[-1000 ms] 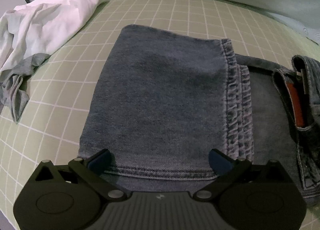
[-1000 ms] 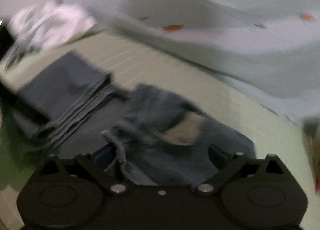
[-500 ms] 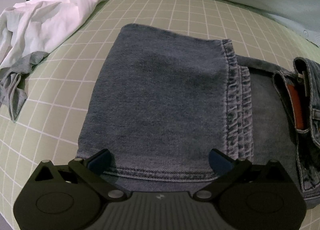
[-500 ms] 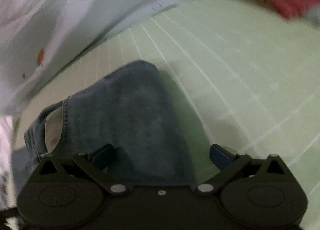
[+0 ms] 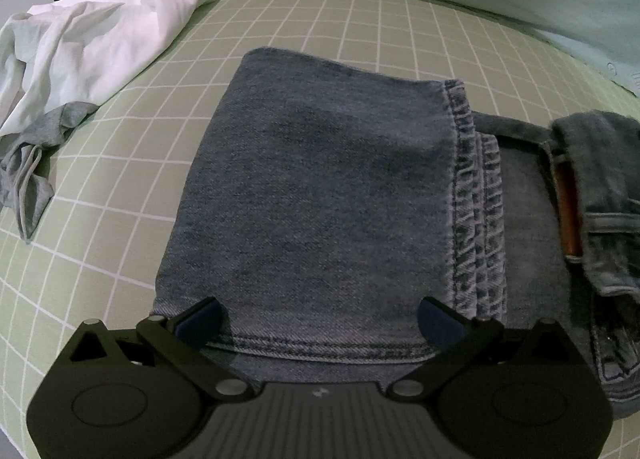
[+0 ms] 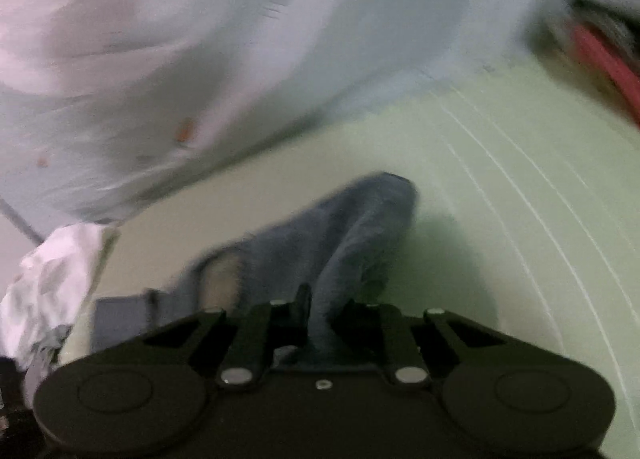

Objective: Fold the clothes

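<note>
Two grippers: my left gripper hovers spread wide over the folded jeans, my right gripper clamped on a denim fold ahead.

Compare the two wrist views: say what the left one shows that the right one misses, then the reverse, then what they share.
Only the left wrist view shows the folded leg's stitched hem, the brown waistband patch and the open left gripper. Only the right wrist view, which is blurred, shows the right gripper shut on a fold of the jeans, and something red at far right. Both show the jeans, white garment and green checked sheet.
</note>
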Tool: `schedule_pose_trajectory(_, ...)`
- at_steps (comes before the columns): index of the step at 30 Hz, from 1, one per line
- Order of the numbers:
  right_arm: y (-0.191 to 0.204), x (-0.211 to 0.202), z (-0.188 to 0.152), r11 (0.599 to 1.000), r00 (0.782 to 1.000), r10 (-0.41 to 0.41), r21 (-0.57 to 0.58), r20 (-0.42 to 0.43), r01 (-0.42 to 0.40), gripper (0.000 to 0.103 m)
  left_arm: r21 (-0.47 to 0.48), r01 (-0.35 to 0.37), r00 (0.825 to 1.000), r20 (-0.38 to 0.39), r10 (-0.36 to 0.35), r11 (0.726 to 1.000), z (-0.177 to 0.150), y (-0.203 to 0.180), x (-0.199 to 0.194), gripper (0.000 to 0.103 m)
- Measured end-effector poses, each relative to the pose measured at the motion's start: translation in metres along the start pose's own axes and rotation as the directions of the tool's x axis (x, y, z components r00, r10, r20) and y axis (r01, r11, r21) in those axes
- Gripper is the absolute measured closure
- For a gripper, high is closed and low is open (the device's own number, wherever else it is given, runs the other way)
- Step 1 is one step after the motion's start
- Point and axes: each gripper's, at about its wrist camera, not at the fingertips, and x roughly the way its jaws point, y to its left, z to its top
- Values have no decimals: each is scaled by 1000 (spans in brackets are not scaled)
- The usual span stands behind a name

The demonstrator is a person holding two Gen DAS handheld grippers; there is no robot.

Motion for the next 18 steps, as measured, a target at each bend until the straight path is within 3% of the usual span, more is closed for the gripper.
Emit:
schedule_pose_trajectory(4, 61, -1, 16, 977, 988, 152, -154, 13, -148, 90, 0, 3, 1000, 1, -3, 1000, 1, 0, 0, 0)
schedule_pose_trajectory(9, 127, 37, 3, 900, 948, 300, -298, -111, -319, 89, -2, 6, 1000, 2, -6, 1000, 0, 1, 1, 0)
schedule_pose_trajectory(12, 148, 76, -18, 872, 923, 309, -318, -230, -371, 77, -15, 15, 1000, 10, -15, 1000, 1, 3, -3, 0)
schedule_pose_trajectory(15, 148, 108, -34, 881, 900, 295, -274, -321, -386, 68, -34, 29, 999, 21, -28, 999, 3, 7, -9, 0)
schedule_pose_trajectory(16, 143, 109, -34, 886, 893, 316, -237, -322, -399, 62, -41, 33, 999, 25, -32, 999, 3, 8, -11, 0)
schedule_pose_trajectory(17, 138, 106, -31, 888, 883, 345, -195, -320, -417, 45, -48, 37, 999, 29, -36, 998, 4, 9, -12, 0)
schedule_pose_trajectory(18, 134, 100, -27, 884, 870, 377, -156, -316, -440, 36, -54, 42, 999, 33, -40, 998, 4, 10, -14, 0)
